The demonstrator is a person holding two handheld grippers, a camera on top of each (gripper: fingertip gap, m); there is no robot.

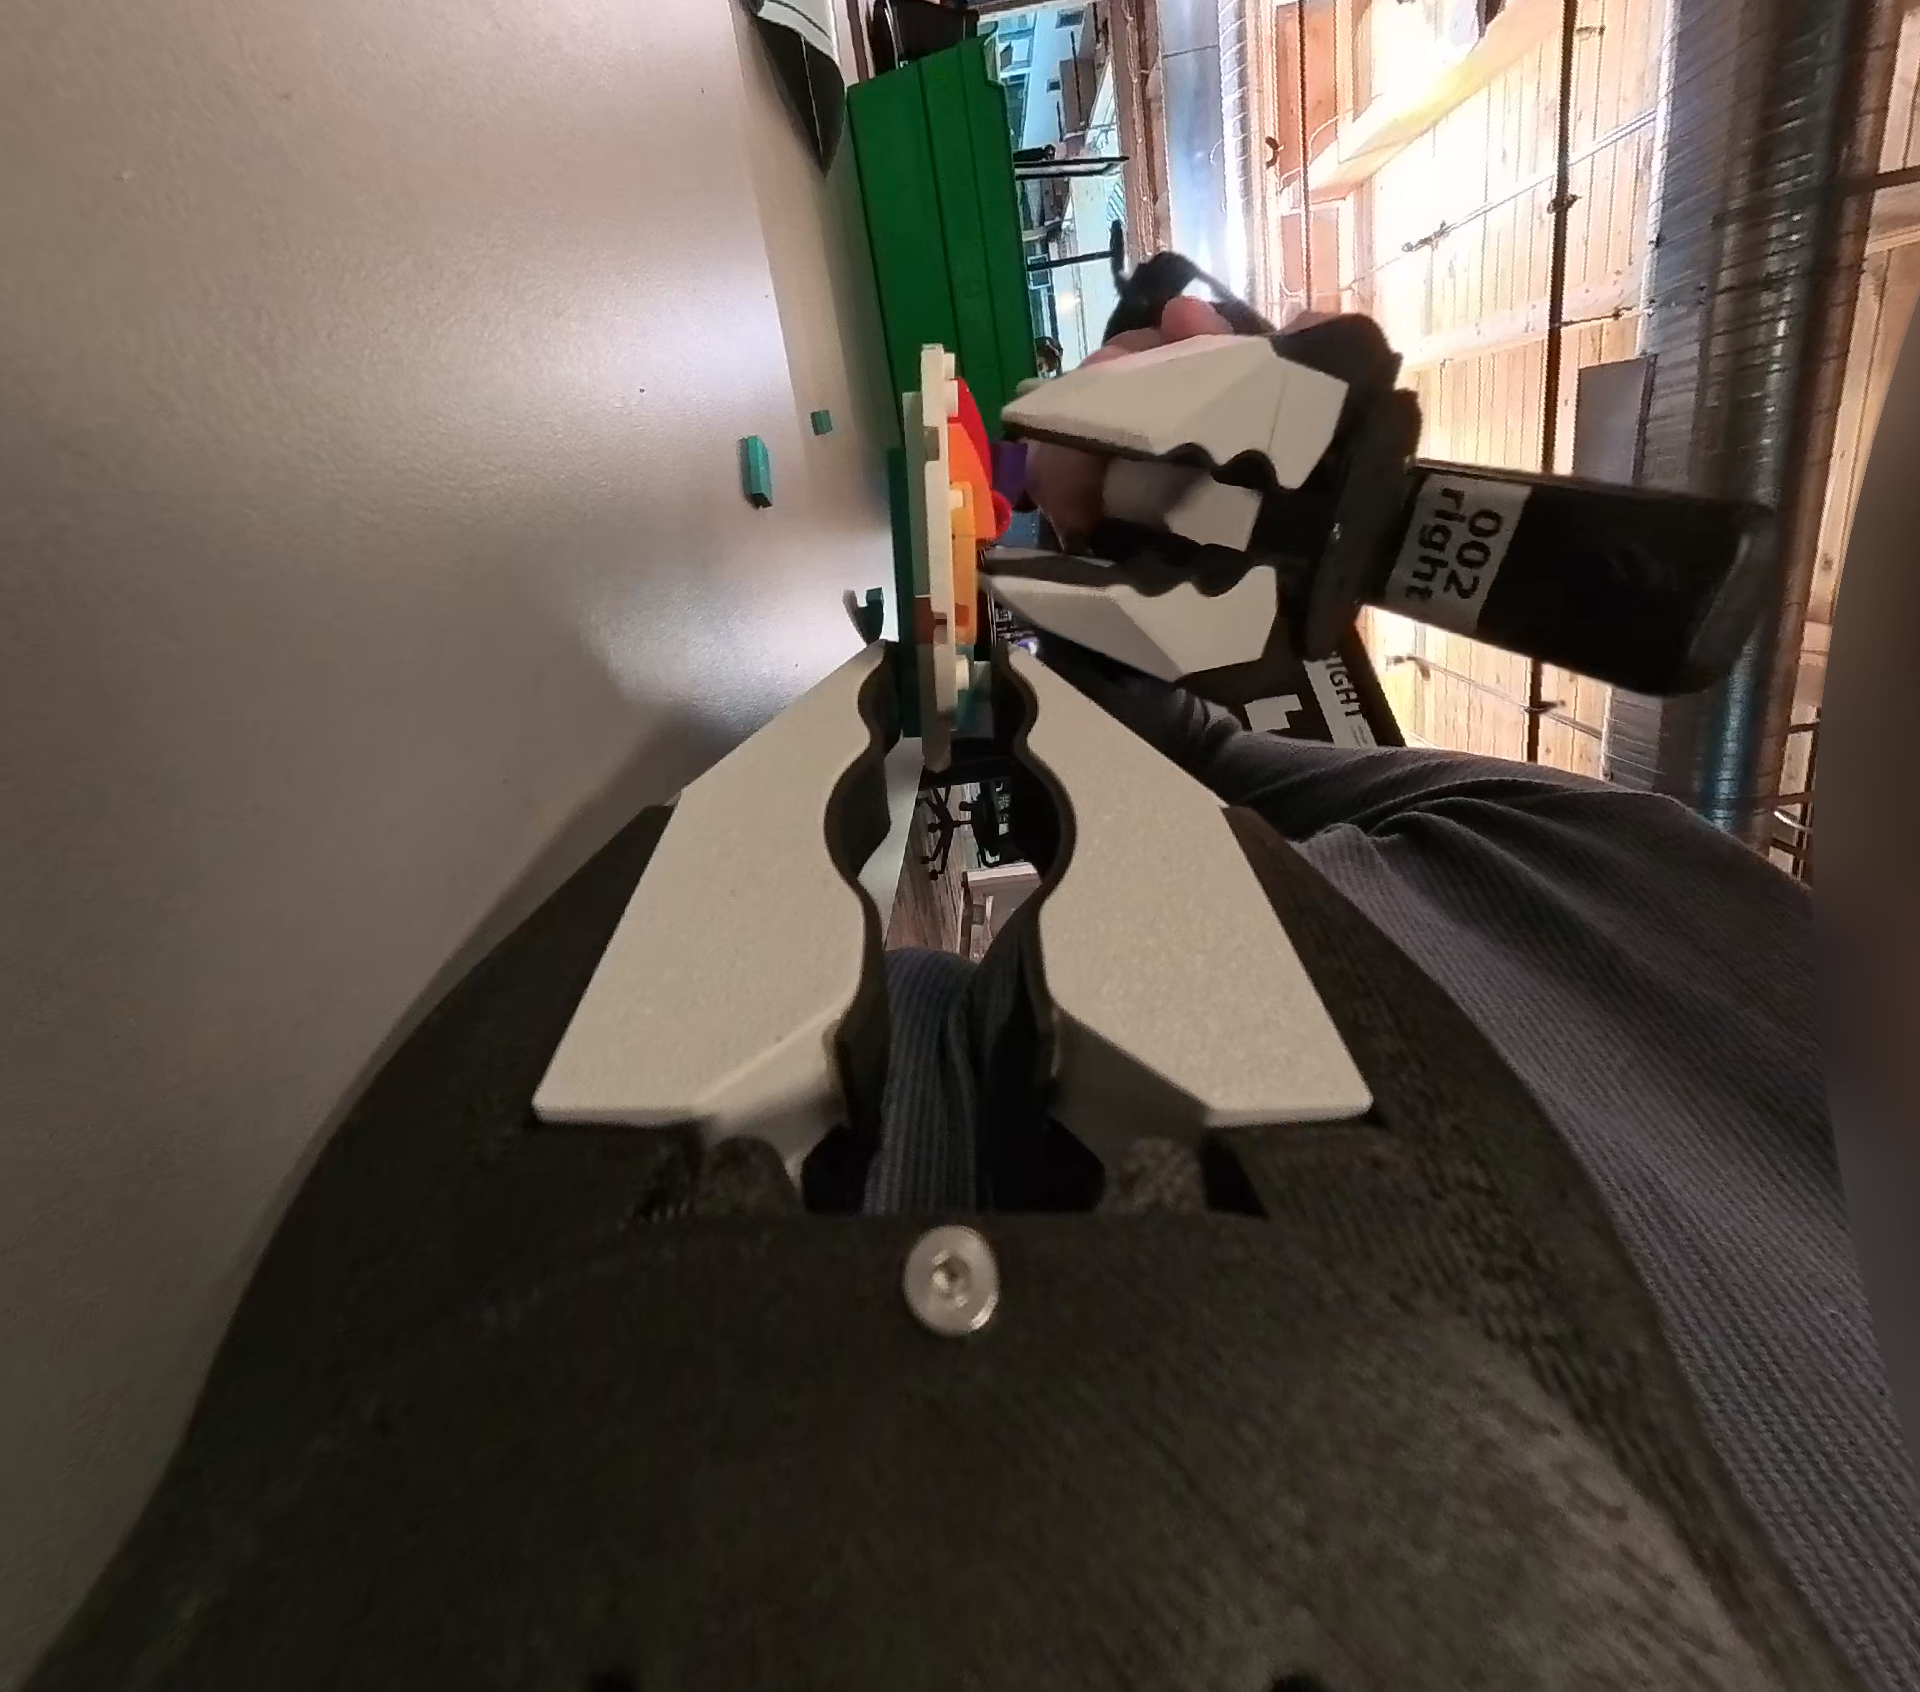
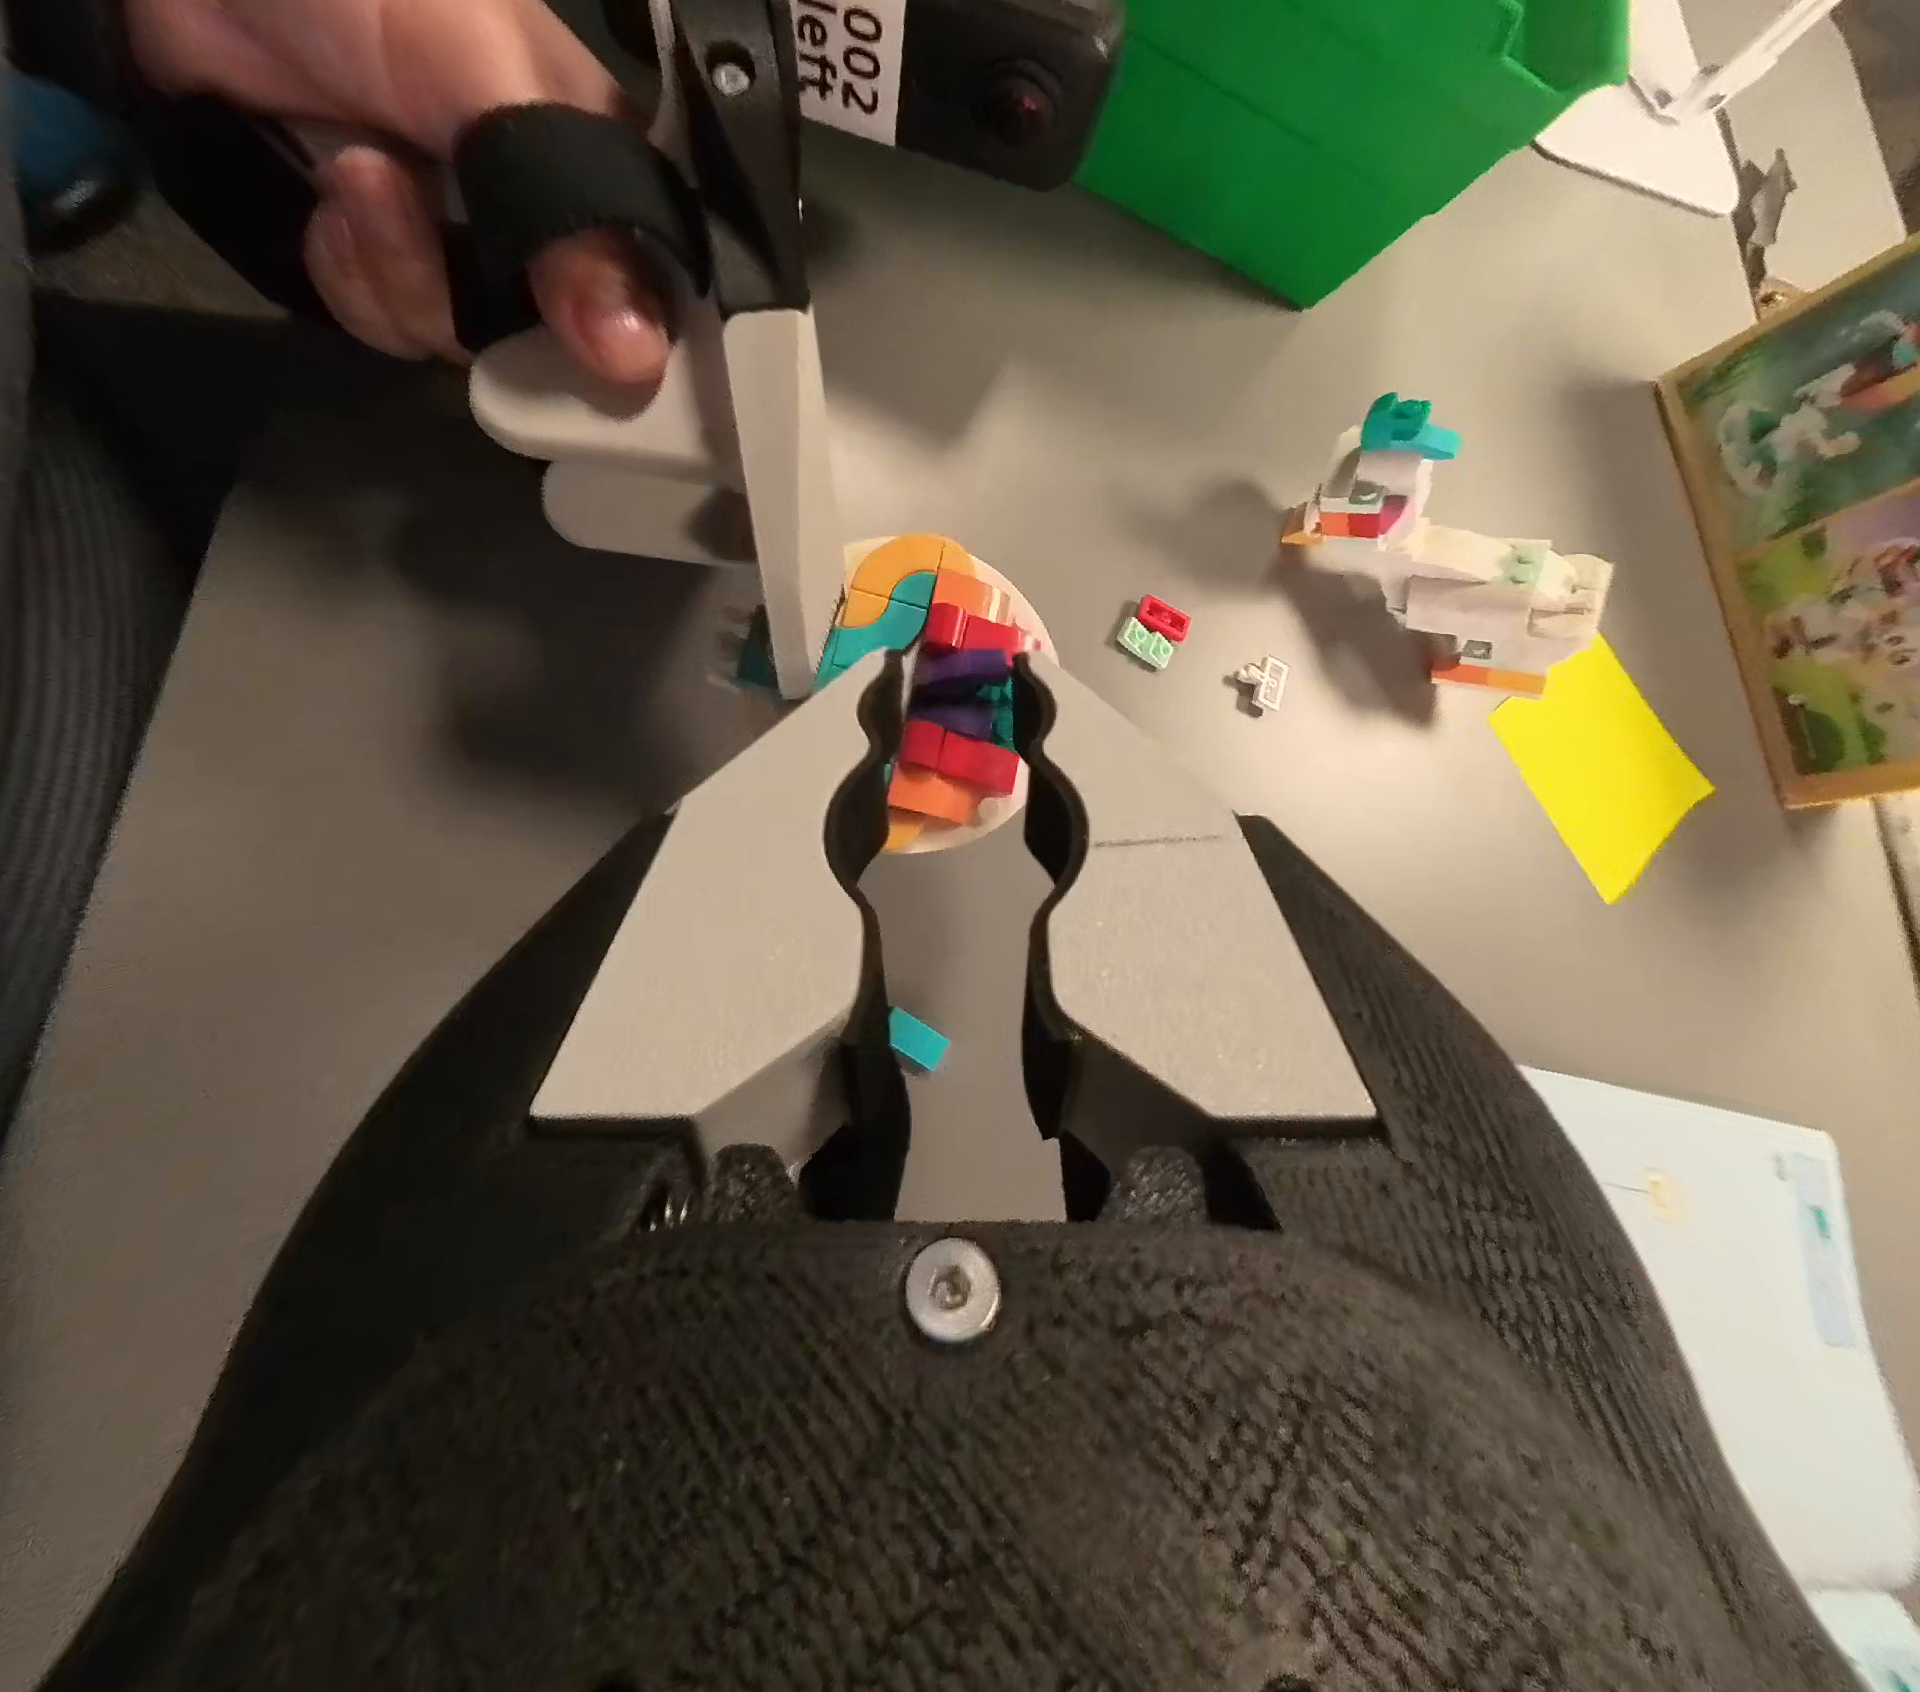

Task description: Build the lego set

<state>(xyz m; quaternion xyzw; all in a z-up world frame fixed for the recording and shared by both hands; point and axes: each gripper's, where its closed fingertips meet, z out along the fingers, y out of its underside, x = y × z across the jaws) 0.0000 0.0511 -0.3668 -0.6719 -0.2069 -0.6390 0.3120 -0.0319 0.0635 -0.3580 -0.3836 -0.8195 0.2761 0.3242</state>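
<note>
A small lego build [image 2: 914,593] with a round white base, teal and orange curves and a stack of red, purple and orange bricks [image 2: 951,728] is held above the grey table [image 2: 1039,416]. My left gripper [image 1: 943,674] is shut on the edge of its green and white plates [image 1: 928,520]; it also shows in the right wrist view [image 2: 784,603], coming from above. My right gripper [image 2: 958,674] is closed around the coloured stack, fingertips against its sides. It also shows in the left wrist view [image 1: 995,499], meeting the build from the right.
A white lego animal [image 2: 1455,572], a red piece [image 2: 1164,616], a light green piece [image 2: 1143,647], a small white piece [image 2: 1262,686] and a teal piece [image 2: 916,1042] lie on the table. A yellow note [image 2: 1590,769], a picture booklet [image 2: 1808,530] and a green bin [image 2: 1299,32] stand around. My two grippers' fingertips are within a few centimetres of each other.
</note>
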